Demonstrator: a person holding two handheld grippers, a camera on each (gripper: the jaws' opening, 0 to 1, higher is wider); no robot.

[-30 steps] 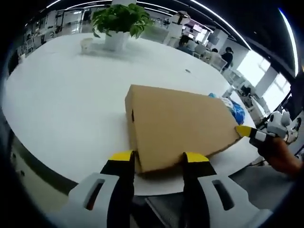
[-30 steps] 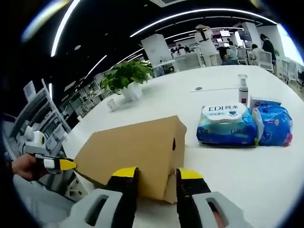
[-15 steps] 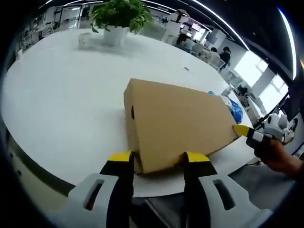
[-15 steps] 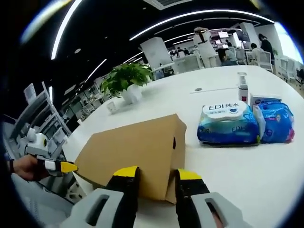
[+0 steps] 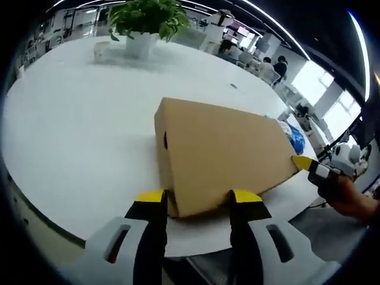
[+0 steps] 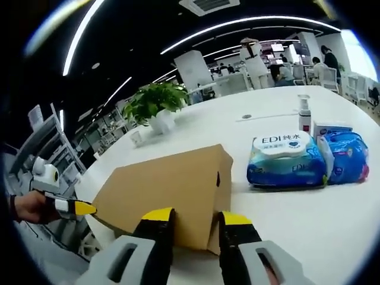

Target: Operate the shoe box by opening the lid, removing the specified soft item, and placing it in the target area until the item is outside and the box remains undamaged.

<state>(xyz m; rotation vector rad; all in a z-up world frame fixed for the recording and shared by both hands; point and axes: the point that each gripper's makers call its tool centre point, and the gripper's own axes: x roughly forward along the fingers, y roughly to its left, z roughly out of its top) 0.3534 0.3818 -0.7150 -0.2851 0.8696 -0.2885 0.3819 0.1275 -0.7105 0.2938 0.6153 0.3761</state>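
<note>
A brown cardboard shoe box (image 5: pixel 225 154) lies with its lid down on the white round table (image 5: pixel 77 130). My left gripper (image 5: pixel 199 197) is open, its yellow-tipped jaws standing on either side of the box's near corner. From the right, my right gripper (image 5: pixel 306 163) reaches in and touches the box's other near corner. In the right gripper view the box (image 6: pixel 166 196) has a small round hole in its end face. There my right gripper (image 6: pixel 197 218) is open astride that corner. My left gripper (image 6: pixel 80 208) sits at the far left corner. The inside of the box is hidden.
A wet-wipes pack (image 6: pixel 287 157), a blue soft pack (image 6: pixel 347 154) and a pump bottle (image 6: pixel 304 116) stand right of the box. A potted plant (image 5: pixel 142 21) is at the table's far side. The table's front edge runs just under both grippers. People sit at desks behind.
Both views have shifted slightly with the hands. The box and both grippers keep the same places against each other.
</note>
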